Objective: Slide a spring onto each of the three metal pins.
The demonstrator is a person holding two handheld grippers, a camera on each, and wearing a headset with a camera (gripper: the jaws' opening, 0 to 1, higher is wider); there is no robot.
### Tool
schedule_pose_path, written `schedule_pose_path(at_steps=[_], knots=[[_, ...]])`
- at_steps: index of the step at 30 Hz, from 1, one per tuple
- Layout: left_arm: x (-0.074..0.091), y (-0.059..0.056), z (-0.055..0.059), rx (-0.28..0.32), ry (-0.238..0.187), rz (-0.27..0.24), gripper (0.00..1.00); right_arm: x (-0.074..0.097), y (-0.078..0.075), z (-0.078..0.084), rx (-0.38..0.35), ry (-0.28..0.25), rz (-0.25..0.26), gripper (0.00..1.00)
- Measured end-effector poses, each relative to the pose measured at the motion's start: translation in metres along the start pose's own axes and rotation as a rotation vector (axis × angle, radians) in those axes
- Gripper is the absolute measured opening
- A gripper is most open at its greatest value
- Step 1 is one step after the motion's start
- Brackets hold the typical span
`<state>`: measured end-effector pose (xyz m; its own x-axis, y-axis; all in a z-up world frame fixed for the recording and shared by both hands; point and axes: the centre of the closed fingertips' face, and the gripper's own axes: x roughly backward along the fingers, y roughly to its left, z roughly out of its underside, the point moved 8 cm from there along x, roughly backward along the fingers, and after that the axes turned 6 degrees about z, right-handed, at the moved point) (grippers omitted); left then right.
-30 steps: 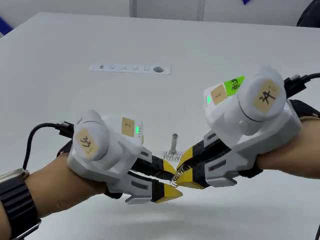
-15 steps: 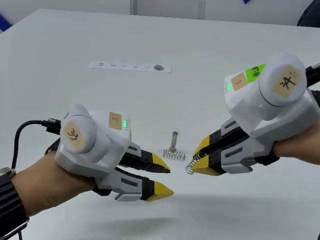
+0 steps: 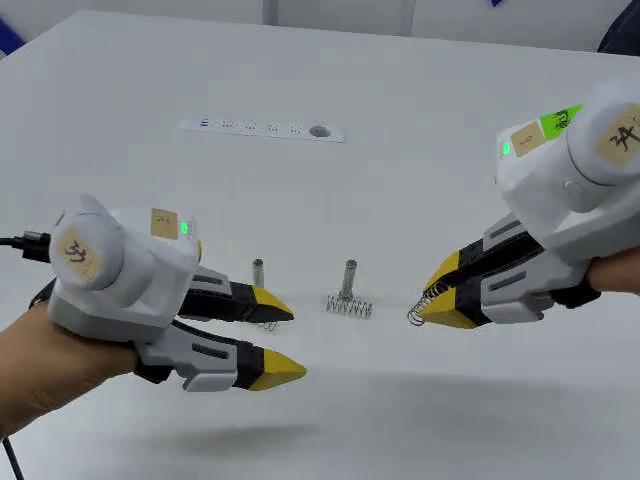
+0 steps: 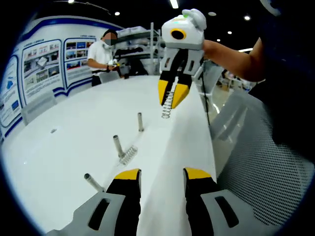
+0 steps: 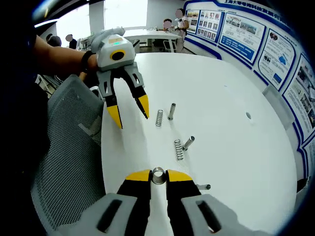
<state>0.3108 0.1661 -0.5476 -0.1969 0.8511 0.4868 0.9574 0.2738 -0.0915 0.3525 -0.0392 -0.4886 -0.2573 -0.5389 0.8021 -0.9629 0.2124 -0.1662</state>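
My right gripper (image 3: 422,308) is shut on one end of a small spring (image 3: 428,296), held just above the white table; in the right gripper view the spring (image 5: 158,172) sits pinched between the yellow tips. Open and holding nothing, my left gripper (image 3: 286,344) hovers at the left. Between the two grippers a metal pin (image 3: 349,278) stands upright with a loose spring (image 3: 348,305) lying at its foot. A second pin (image 3: 258,272) stands just beyond the left gripper's fingertips (image 3: 272,303). The left gripper view holds three pins (image 4: 140,121) (image 4: 118,146) (image 4: 92,182). Another loose spring (image 5: 159,117) lies near the left gripper (image 5: 129,109).
A white power strip (image 3: 262,130) lies farther back on the table (image 3: 420,150). A mesh chair back (image 5: 69,137) stands at the near table edge. People stand by other tables in the background (image 4: 101,54).
The grippers were tip to tip around the spring; they have drawn apart. The left one opened and moved left, and the right moved right with the spring.
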Motion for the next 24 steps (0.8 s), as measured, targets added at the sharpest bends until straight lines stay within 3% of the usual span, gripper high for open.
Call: schedule_pose_path(at_steps=[14,24], knots=[[0.028,0.004,0.016,0.097,-0.063,-0.120,0.42,0.015,-0.025,0.011,-0.023,0.037,0.051,0.12],[0.032,0.003,0.018,0.120,-0.094,-0.160,0.47,0.020,-0.052,0.016,-0.036,0.073,0.096,0.12]])
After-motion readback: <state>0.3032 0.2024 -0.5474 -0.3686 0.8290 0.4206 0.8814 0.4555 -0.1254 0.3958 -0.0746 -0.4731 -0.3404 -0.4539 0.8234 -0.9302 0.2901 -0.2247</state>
